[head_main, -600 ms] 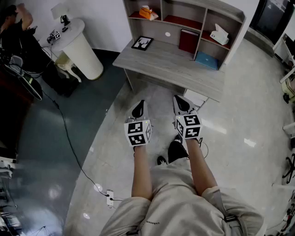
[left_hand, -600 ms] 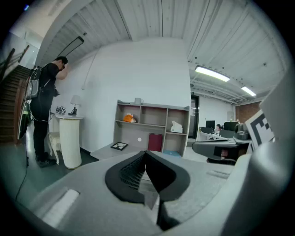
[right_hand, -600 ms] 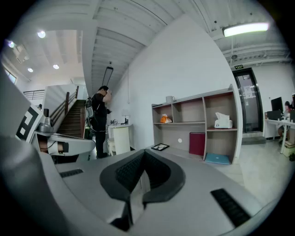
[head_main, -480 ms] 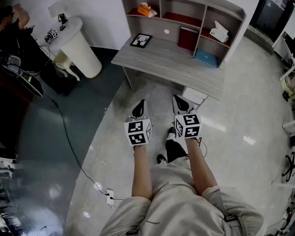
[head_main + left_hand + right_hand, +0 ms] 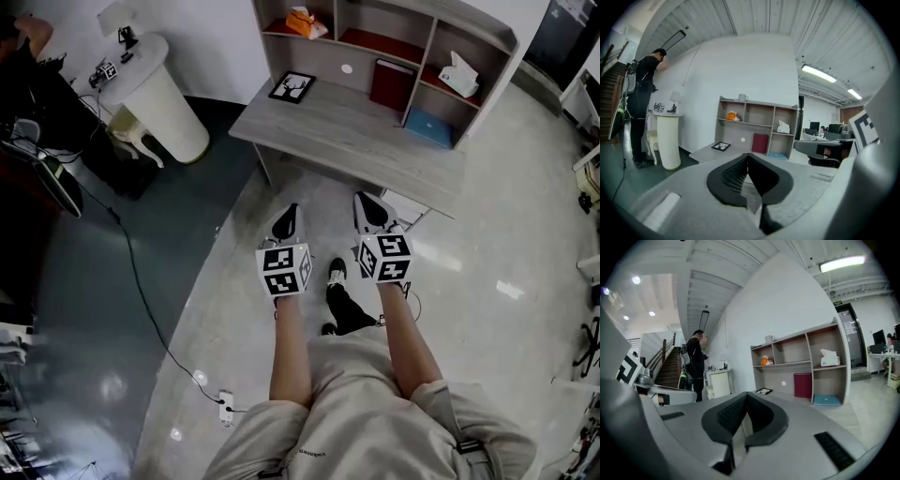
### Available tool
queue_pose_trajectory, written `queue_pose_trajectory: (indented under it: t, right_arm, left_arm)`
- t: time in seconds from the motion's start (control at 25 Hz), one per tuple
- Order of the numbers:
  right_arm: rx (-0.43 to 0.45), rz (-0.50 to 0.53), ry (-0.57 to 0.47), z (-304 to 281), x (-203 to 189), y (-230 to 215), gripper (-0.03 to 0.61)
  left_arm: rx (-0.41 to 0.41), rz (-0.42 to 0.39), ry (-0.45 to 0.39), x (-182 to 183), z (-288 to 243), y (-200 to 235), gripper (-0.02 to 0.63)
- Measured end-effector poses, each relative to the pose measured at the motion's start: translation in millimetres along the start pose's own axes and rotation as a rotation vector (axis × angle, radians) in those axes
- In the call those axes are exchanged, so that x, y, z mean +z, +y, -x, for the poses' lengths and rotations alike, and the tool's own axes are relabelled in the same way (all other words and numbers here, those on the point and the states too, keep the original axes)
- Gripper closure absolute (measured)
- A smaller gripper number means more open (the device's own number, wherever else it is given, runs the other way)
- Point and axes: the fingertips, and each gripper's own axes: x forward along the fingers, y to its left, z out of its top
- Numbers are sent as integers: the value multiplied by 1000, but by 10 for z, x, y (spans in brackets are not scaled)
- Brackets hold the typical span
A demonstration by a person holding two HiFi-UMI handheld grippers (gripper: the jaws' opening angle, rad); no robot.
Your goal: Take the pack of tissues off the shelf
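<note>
Pack of tissues [image 5: 459,73] sits untouched in the far right compartment of the shelf [image 5: 478,26] above the counter [image 5: 347,131], well apart from my left hand-held gripper [image 5: 288,214] and right hand-held gripper [image 5: 366,204], both clenched empty; approach, grasp and removal all remain.

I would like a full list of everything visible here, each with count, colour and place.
Wooden desk with shelf unit: one, grey, ahead of the person.
Boxy tissue pack: one, white, right shelf compartment.
Small item: one, orange, upper left compartment.
Upright book-like item: one, dark red, lower middle compartment.
Flat item: one, blue, desk, under the tissue shelf.
Framed picture: one, black frame, desk's left part.
Mug: one, white, atop the shelf unit.
Round pedestal table: one, white, left of the desk.
Cable with power strip: one, black cable, floor at left.
Bystander: one, dark clothes, beside the pedestal table.
Left tongs: one, grey with black pads, shut, empty.
Right tongs: one, same colours, shut, empty.
</note>
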Motion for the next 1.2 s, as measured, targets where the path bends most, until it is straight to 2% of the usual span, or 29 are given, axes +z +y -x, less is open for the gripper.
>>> queue_pose_trajectory:
  t: [0.36,0.56,0.76,0.96,1.2]
  right_arm:
    - [9,-25,-16,-819,280,-240,561]
    - [30,-18,10,-1268,376,-331,561]
    - [73,-25,18,-1790,529,-458,561]
    - [133,-30,25,-2363,611,-508,561]
    - [244,-60,77,-2873,578,-438,561]
  left_arm:
    - [-32,-18,20,236,-746,301,604]
    - [-30,-28,22,416,-1116,528,604]
    - [-4,-45,21,619,-1459,764,604]
    - [57,-63,16,762,-1782,1103,603]
    - [102,-80,30,804,-1984,1306,604]
